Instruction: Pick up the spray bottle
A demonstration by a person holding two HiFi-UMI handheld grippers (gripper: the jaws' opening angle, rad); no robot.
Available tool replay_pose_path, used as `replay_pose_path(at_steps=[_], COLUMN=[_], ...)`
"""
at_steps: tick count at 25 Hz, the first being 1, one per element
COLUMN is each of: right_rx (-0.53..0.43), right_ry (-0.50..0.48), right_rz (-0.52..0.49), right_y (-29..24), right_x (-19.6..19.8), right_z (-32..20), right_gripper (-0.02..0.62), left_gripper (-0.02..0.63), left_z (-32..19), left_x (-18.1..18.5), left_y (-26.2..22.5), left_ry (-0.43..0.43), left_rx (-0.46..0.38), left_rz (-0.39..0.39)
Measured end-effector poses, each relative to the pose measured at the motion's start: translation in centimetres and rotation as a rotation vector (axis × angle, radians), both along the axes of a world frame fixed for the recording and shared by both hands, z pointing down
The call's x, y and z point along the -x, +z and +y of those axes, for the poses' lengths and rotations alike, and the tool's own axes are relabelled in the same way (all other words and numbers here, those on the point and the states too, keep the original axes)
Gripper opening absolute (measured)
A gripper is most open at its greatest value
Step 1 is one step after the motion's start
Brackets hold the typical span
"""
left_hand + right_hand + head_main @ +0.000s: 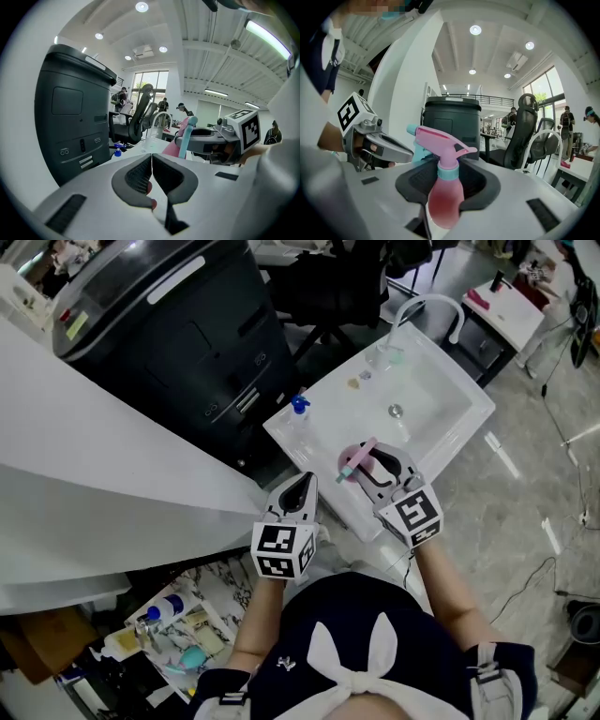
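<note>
Over sink (448, 424), spray bottle (443, 201) in hand-held gripper (447, 171)

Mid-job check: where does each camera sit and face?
Head view: on head, steeply down at sink; forearms, left gripper, right gripper show.
Left gripper view: on left gripper, along shut jaws toward dark machine; right gripper shows.
Right gripper view: on right gripper, along jaws gripping spray bottle; left gripper, torso show.
Shared: all show spray bottle.

The right tool (375, 470) hides part of the spray bottle (356, 461).
</note>
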State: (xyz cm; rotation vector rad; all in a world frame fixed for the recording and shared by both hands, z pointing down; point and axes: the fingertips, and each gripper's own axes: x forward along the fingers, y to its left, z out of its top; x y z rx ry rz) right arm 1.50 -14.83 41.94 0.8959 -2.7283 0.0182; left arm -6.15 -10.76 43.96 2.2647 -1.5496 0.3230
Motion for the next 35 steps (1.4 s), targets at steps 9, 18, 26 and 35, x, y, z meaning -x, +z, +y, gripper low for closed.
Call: replay_pose_path(at_steps=[9, 18, 26, 35], right_rx=[0.003, 0.018, 0.019, 0.021], right_ry=[0.016, 0.02, 0.023, 0.023], right_rz=[-0.048, -0.054, -0.074, -0.088], right_y=[-0.7, -0.2, -0.2, -0.4], right_x=[-3.4, -5.4, -6.0, -6.0], right_z=[3.7, 6.3, 7.1, 7.3], right_gripper=[0.146, 0.146, 0.144, 0.144], left_gripper=[0.028, 0.028, 0.028, 0.028], left_z=[3.3, 5.8, 6.9, 7.0], left_x=[-2.5, -3.0, -3.7, -3.8], left_y=[-0.6, -0.7, -0.6, -0.8], left_ry=[-0.003, -0.029, -0.031, -0.032], left_rx=[-0.01, -0.011, -0.006, -0.006], left_rz=[-0.013, -0.027, -0.037, -0.043])
